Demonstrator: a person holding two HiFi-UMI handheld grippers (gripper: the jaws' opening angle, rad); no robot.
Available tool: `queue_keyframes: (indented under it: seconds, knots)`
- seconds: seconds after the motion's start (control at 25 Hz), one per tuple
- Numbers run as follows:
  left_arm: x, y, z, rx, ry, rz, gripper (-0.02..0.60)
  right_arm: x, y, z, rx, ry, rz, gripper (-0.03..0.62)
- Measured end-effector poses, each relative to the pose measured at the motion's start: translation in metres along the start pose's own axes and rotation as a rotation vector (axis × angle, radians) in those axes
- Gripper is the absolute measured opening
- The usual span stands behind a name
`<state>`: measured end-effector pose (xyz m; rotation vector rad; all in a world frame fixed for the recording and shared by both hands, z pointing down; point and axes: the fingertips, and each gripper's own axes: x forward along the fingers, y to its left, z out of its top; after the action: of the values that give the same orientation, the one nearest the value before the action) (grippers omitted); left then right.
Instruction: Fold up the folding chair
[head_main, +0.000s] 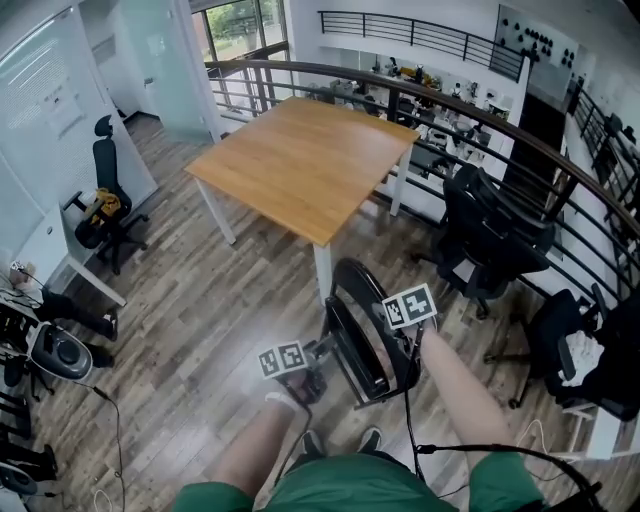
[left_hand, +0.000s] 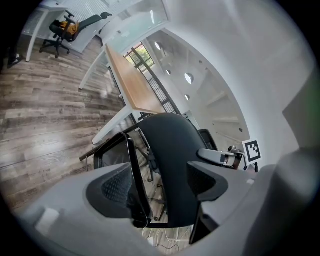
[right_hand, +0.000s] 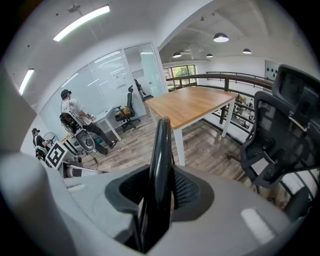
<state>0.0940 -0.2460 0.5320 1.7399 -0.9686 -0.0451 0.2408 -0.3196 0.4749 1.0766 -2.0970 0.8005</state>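
The black folding chair (head_main: 362, 335) stands on the wooden floor just in front of my feet, its seat tipped up close to the backrest. My left gripper (head_main: 322, 372) reaches in from the left. In the left gripper view (left_hand: 160, 185) the thin seat rim (left_hand: 131, 175) lies against one pad and the curved backrest (left_hand: 172, 160) covers the other, so both parts sit between the jaws. My right gripper (head_main: 398, 345) comes in from the right and is shut on the edge of the backrest. The right gripper view (right_hand: 159, 192) shows that edge (right_hand: 161, 165) as an upright black panel between the pads.
A wooden table (head_main: 305, 160) with white legs stands just beyond the chair. Black office chairs (head_main: 490, 235) crowd the right side along a curved railing (head_main: 470, 105). Another office chair (head_main: 105, 200) and gear are at the left. A cable (head_main: 112, 425) trails over the floor, and a person (right_hand: 70, 112) stands by the glass wall.
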Motion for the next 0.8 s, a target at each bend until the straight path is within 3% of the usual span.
queue_keyframes:
  seconds: [0.8]
  knots:
    - [-0.004, 0.007, -0.008, -0.029, -0.006, 0.001, 0.362, -0.003, -0.007, -0.004, -0.003, 0.002, -0.002, 0.124]
